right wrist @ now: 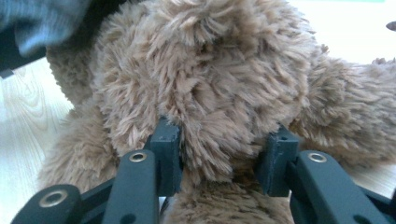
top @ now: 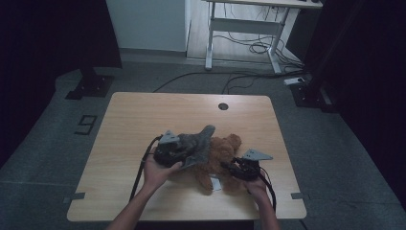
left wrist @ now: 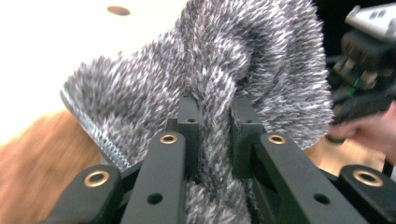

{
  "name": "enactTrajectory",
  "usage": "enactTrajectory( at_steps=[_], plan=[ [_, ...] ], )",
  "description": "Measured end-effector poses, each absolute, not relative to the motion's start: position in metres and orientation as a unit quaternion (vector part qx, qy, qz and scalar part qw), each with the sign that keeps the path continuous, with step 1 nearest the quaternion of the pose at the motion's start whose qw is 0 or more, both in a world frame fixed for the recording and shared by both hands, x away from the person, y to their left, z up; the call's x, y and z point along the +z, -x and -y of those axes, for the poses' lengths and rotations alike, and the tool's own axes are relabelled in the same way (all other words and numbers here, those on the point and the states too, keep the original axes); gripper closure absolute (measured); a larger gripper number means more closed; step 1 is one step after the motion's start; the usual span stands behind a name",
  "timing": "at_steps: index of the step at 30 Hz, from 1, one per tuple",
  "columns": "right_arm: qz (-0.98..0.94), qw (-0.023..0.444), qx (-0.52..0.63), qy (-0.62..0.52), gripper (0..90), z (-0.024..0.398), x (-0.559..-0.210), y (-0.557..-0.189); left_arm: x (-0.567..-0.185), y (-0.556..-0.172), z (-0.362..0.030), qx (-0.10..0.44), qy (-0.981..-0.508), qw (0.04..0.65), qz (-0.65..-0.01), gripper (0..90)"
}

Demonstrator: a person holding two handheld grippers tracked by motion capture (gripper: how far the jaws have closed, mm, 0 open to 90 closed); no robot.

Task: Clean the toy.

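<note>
One desk (top: 143, 115) of pale wood carries everything, with a single round dark hole (top: 223, 106) near the middle of its far edge. One brown plush bear (top: 221, 155) lies on it, toward the near edge and a little right of centre; its fur is long, shaggy and tan, and a small white tag (top: 216, 184) shows at its near side. In the high view the bear's left part is hidden under one grey fuzzy cloth (top: 198, 143), a mottled grey-and-white knit with a ribbed hem along one edge (left wrist: 100, 140), draped partly over the bear and partly raised off the desk.

Two grippers are at work, one in each hand. The left gripper (top: 168, 149) sits at the cloth's left side, and in the left gripper view (left wrist: 212, 135) its jaws are pinched together on a fold of the grey cloth. The right gripper (top: 245, 168) is at the bear's right near side; in the right gripper view (right wrist: 223, 154) its jaws stand apart around a thick tuft of the bear's fur, pressed into it on both sides.

Which limb or part of the bear lies between the right jaws is hard to make out. The room beyond the desk is dim.
</note>
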State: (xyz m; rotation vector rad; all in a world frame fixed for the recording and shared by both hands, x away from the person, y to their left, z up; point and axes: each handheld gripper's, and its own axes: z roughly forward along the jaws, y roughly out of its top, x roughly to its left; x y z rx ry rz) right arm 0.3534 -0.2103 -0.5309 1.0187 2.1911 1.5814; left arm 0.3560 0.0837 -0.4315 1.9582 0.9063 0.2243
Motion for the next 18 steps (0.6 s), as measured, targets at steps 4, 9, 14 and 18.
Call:
enactTrajectory(
  at_steps=[4,9,14,18],
  plan=[
    [-0.754,0.134,0.543,-0.345,59.9,0.211,-0.531,-0.353,-0.428,-0.372,-0.04,0.083,-0.813,0.45,-0.359,77.0],
    [-0.753,0.148,0.534,-0.355,62.0,0.214,-0.531,-0.353,-0.444,-0.379,-0.011,0.097,-0.827,0.423,-0.357,76.9],
    [-0.75,0.136,0.541,-0.356,63.3,0.218,-0.533,-0.355,-0.44,-0.377,-0.043,0.119,-0.819,0.417,-0.375,77.0],
    [-0.748,0.131,0.544,-0.358,63.3,0.219,-0.533,-0.356,-0.437,-0.375,-0.068,0.131,-0.812,0.417,-0.388,77.1]
  ],
)
